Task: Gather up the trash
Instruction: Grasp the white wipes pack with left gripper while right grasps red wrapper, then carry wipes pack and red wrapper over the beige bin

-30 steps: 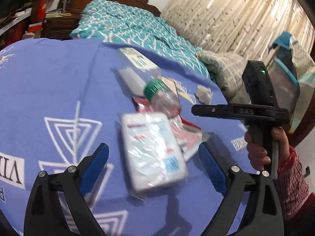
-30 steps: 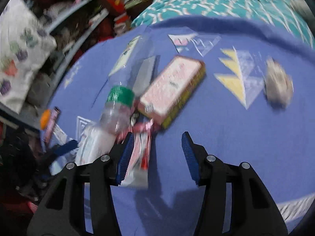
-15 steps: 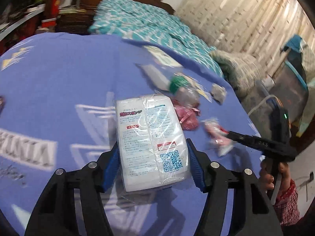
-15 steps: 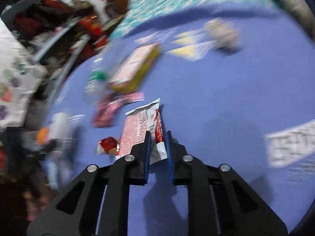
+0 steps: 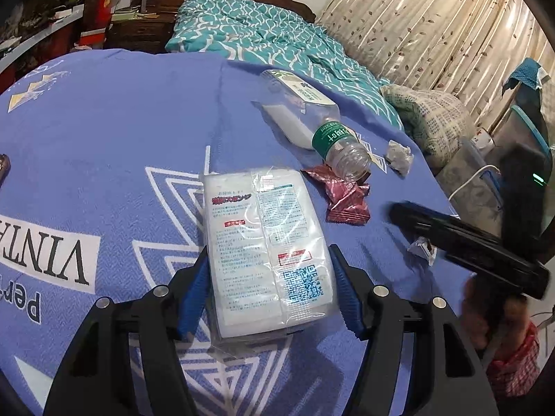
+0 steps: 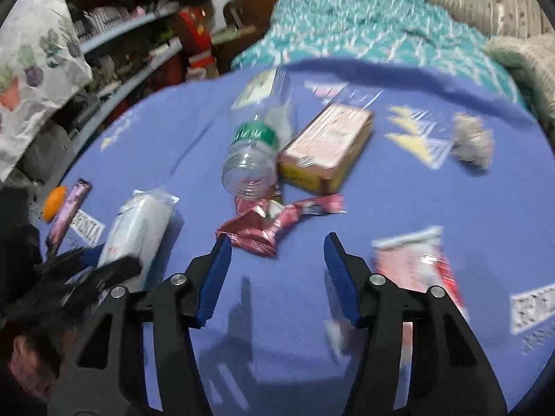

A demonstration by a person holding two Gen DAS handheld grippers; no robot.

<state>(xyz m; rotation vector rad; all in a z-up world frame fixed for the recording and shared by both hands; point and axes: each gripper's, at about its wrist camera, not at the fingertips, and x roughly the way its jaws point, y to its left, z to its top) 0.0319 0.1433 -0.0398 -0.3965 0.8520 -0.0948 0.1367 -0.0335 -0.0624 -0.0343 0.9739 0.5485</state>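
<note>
My left gripper (image 5: 269,253) is shut on a white plastic-wrapped pack (image 5: 263,228), its blue pads pressing both long sides. Beyond it on the blue cloth (image 5: 104,138) lie a clear bottle with a green label (image 5: 333,138), maroon wrappers (image 5: 347,197) and a crumpled paper ball (image 5: 399,152). My right gripper (image 6: 277,239) has its jaws opening with nothing between them. It hovers just short of the maroon wrappers (image 6: 263,225). A red-and-white wrapper (image 6: 412,263) lies flat to its right. The bottle (image 6: 253,159) and a pink box (image 6: 329,145) lie farther ahead.
A purple bar (image 6: 69,208) and an orange object (image 6: 53,204) sit at the cloth's left edge. A small wrapper scrap (image 5: 421,246) lies near the right gripper's black body. A teal bedspread (image 5: 260,34), cluttered shelves and a curtain lie behind.
The left jaws closed onto the white pack and stayed on it. The right gripper pinched the red-and-white wrapper, then let it go and swung left toward the maroon wrappers, its jaws now apart.
</note>
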